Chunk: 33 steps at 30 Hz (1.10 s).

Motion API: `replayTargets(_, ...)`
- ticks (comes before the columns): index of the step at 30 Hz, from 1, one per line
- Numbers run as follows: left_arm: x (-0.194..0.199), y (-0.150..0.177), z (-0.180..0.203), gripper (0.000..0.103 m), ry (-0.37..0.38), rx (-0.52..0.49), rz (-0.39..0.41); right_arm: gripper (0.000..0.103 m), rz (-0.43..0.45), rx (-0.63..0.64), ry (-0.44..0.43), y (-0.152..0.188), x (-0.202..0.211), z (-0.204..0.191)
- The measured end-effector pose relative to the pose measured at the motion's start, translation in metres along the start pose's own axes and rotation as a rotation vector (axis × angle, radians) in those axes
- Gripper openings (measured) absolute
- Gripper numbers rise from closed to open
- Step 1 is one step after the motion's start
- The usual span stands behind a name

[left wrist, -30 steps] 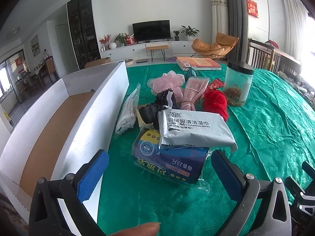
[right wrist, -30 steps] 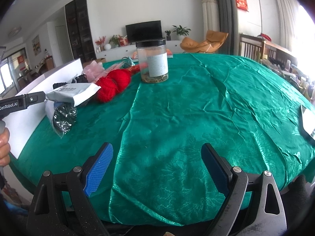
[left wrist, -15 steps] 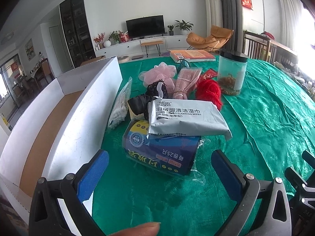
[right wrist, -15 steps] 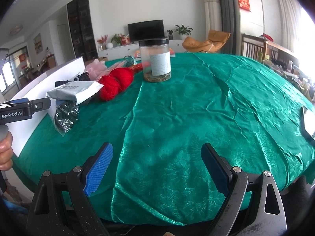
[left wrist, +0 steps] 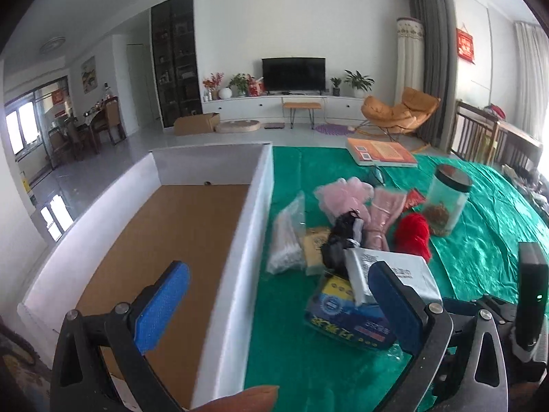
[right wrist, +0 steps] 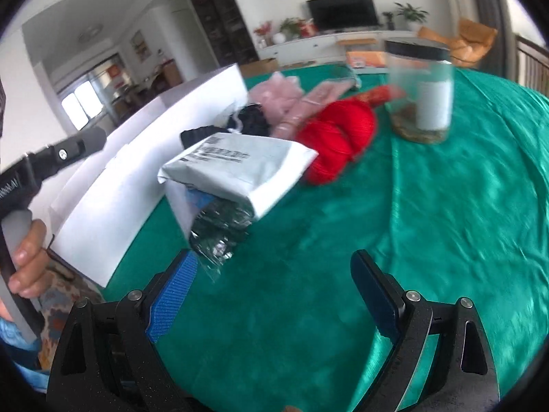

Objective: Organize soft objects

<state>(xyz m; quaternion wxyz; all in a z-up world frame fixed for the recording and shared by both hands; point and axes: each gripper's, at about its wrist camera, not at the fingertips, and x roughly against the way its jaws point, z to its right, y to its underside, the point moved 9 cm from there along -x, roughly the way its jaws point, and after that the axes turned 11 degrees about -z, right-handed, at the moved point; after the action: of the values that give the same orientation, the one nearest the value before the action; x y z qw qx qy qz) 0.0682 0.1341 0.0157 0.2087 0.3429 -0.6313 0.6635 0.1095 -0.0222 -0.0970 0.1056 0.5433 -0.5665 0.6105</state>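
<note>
My left gripper (left wrist: 278,274) is open with nothing in it and straddles the right wall of a white box (left wrist: 247,240) with a brown floor. Right of the wall, soft items lie piled on the green cloth: a grey wet-wipes pack (left wrist: 398,271) on a blue packet (left wrist: 343,319), a black bundle (left wrist: 343,237), a bag of cotton swabs (left wrist: 286,237), pink mesh (left wrist: 343,194), a pink packet (left wrist: 381,216) and red yarn (left wrist: 413,237). My right gripper (right wrist: 274,264) is open and empty, low over the cloth, just short of the wipes pack (right wrist: 240,168) and red yarn (right wrist: 339,137).
A clear jar with a black lid (left wrist: 446,202) stands behind the yarn, and an orange book (left wrist: 381,152) lies at the far edge. A hand (right wrist: 24,264) holds the left gripper's handle beside the box (right wrist: 137,171). Green cloth (right wrist: 463,206) stretches to the right.
My left gripper has swung left, from facing the pile to sitting over the box wall. My right gripper has moved left and closer to the wipes pack. Both stay open.
</note>
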Motion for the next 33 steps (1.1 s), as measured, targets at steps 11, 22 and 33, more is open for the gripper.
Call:
replayTargets(11, -0.014, 0.022, -0.012, 0.103, -0.042, -0.003, -0.059, 0.067, -0.217, 0.146, 0.072, -0.032, -0.070, -0.048)
replayTargets(22, -0.034, 0.043, 0.070, 0.103, 0.080, -0.131, -0.139, 0.066, -0.023, -0.430, 0.370, 0.029, 0.068, 0.193)
replayTargets(33, -0.089, 0.097, 0.129, 0.103, 0.154, -0.304, -0.320, 0.084, 0.158, -0.456, 0.412, 0.073, 0.107, 0.221)
